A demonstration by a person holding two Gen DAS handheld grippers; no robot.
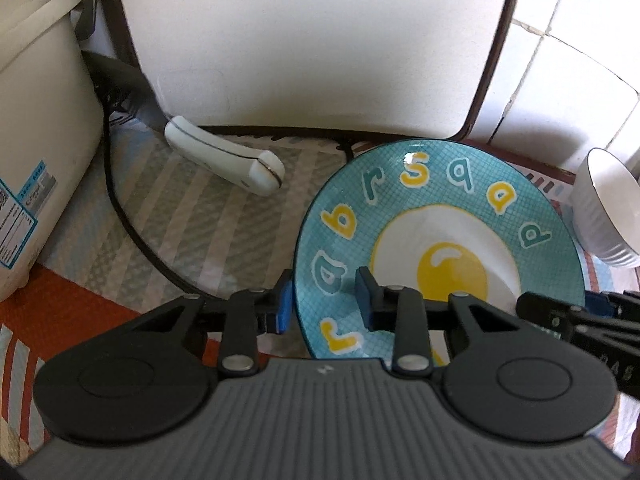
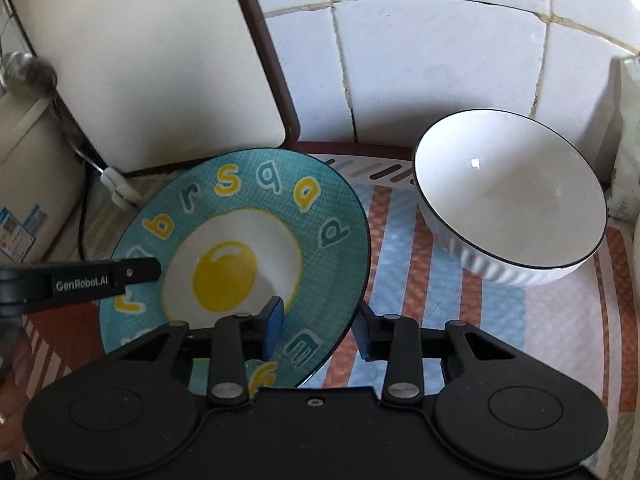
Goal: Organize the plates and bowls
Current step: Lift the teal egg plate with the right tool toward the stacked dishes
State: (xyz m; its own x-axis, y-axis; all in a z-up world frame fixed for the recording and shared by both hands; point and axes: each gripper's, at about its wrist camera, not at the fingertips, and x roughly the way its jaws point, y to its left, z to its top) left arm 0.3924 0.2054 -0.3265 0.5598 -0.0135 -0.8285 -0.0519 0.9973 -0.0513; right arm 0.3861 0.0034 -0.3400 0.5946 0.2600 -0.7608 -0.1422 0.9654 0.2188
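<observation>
1. Turquoise glaze with a fried-egg picture and yellow letters marks the plate (image 1: 440, 248), which sits on the striped cloth (image 1: 192, 216) covering the bench, just in front of a white appliance (image 1: 304, 40) at the far side.
2. The left gripper (image 1: 325, 300) straddles the plate's near-left rim: one blue pad (image 1: 283, 308) lies outside the edge and the other rests over the plate's face. The jaws stand apart with a gap on each side of the rim, so they are not yet clamped on it.
3. The right gripper (image 2: 318, 330) does the same at the near-right rim, one pad (image 2: 274, 326) over the plate's face and the other outside the edge. Its jaws are also spread and grip nothing.
4. A white ribbed bowl (image 2: 516, 208) with a dark rim stands upright to the right of the plate, close to it but apart, nearer the right gripper than the left.
5. The relation that matters: the plate's edge runs between both pairs of jaws, so each needs only to close across the rim. Being round, the plate has no long axis to line up with.
6. My judgement is that a two-sided lift of the plate is being prepared.
7. A white handle (image 1: 226, 160) and a dark cord (image 1: 132, 216) lie to the left of the plate, clear of it; a cream container (image 1: 36, 120) stands at far left.
</observation>
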